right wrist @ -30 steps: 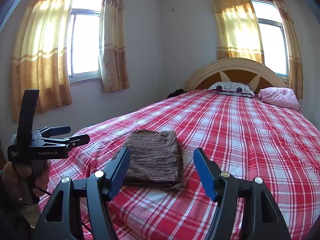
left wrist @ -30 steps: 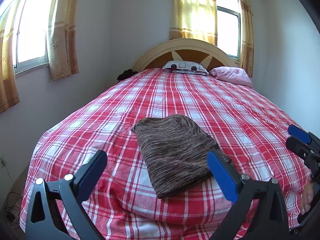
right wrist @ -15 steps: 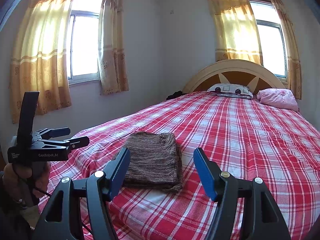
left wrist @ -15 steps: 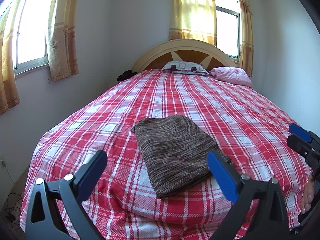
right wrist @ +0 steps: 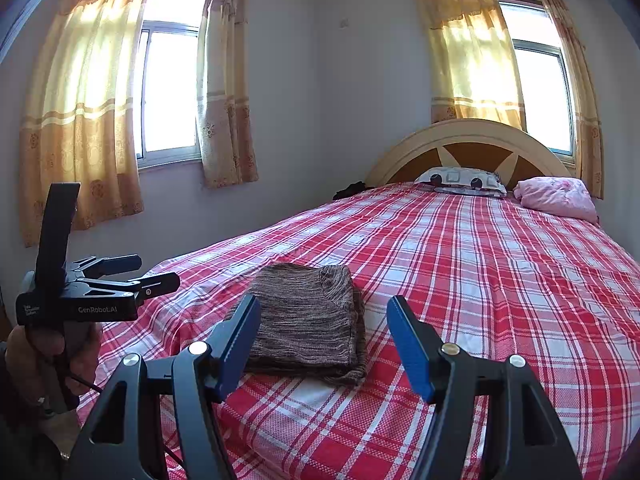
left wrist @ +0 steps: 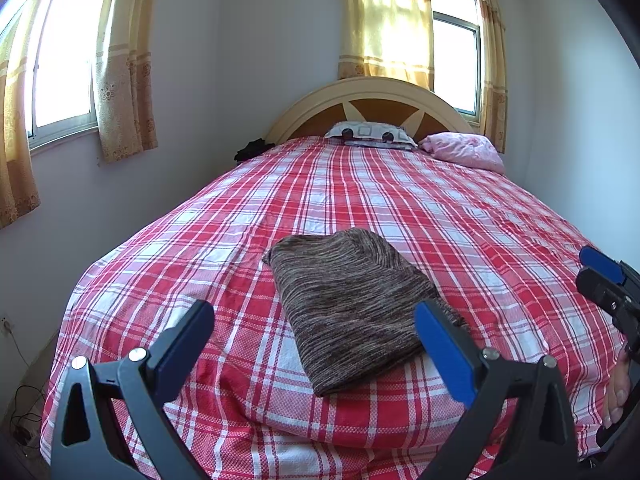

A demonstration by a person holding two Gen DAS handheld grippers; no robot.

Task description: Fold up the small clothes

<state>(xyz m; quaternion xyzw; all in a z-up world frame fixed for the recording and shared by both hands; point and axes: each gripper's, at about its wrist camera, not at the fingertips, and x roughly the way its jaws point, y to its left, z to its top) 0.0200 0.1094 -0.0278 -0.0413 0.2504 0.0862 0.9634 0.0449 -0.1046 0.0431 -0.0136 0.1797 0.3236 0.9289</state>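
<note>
Sweater (left wrist: 352, 308) sits folded near the bed's (left wrist: 460, 216) foot edge; left hand-held gripper (left wrist: 314, 338) and right hand-held gripper (right wrist: 324, 344) both wide open, holding nothing.

Left gripper (left wrist: 314, 334) and right gripper (right wrist: 324, 334) are both held level near the bed's foot edge, jaws spread wide, gripping nothing.

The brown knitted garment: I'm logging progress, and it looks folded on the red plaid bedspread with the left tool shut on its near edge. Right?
Not quite. The left tool is open and holds nothing, as the left wrist view shows. The brown knitted garment does lie folded on the red plaid bedspread.
</note>
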